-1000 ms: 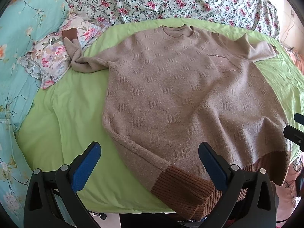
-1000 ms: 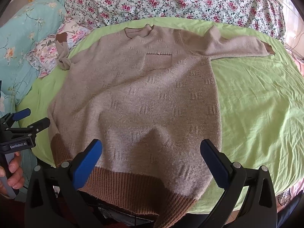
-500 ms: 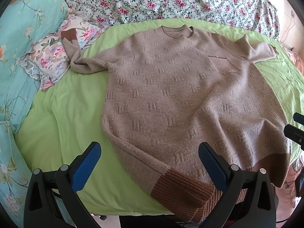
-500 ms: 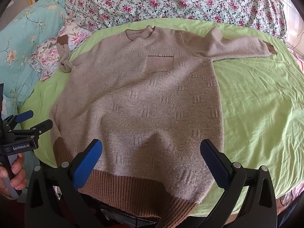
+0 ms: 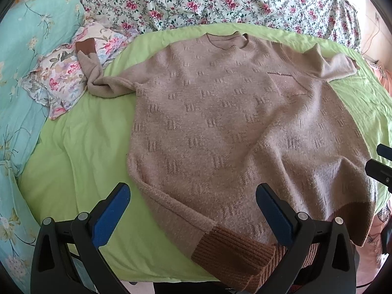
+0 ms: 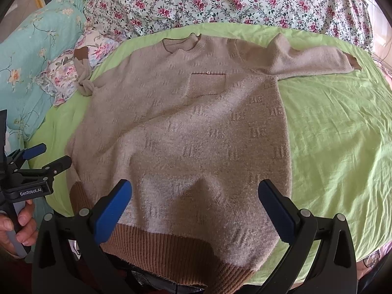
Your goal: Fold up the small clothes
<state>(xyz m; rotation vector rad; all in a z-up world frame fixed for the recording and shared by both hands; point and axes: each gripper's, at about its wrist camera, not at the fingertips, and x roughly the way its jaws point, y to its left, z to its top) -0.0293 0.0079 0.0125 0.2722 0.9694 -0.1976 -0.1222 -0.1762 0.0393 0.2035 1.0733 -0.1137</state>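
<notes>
Sweater, beige knit with brown ribbed hem (image 5: 232, 127), lies flat, front up, on green bedsheet (image 5: 73, 152); collar at 12 o'clock, hem at 6 o'clock over bed edge. Laid out flat, presumably ready for first fold. Sleeve at 10 o'clock (image 5: 98, 78) twisted, cuff on floral pillow (image 5: 56, 78); needs straightening. Left gripper (image 5: 191, 215) jaws apart, holding nothing, over hem corner. Right gripper (image 6: 193, 205) jaws apart, empty, above hem. Opposite sleeve (image 6: 306, 58) extended toward 2 o'clock.

A green sheet (image 5: 73, 152) lies between a floral quilt (image 5: 220, 2) and perhaps a teal pillow (image 5: 29, 36).
</notes>
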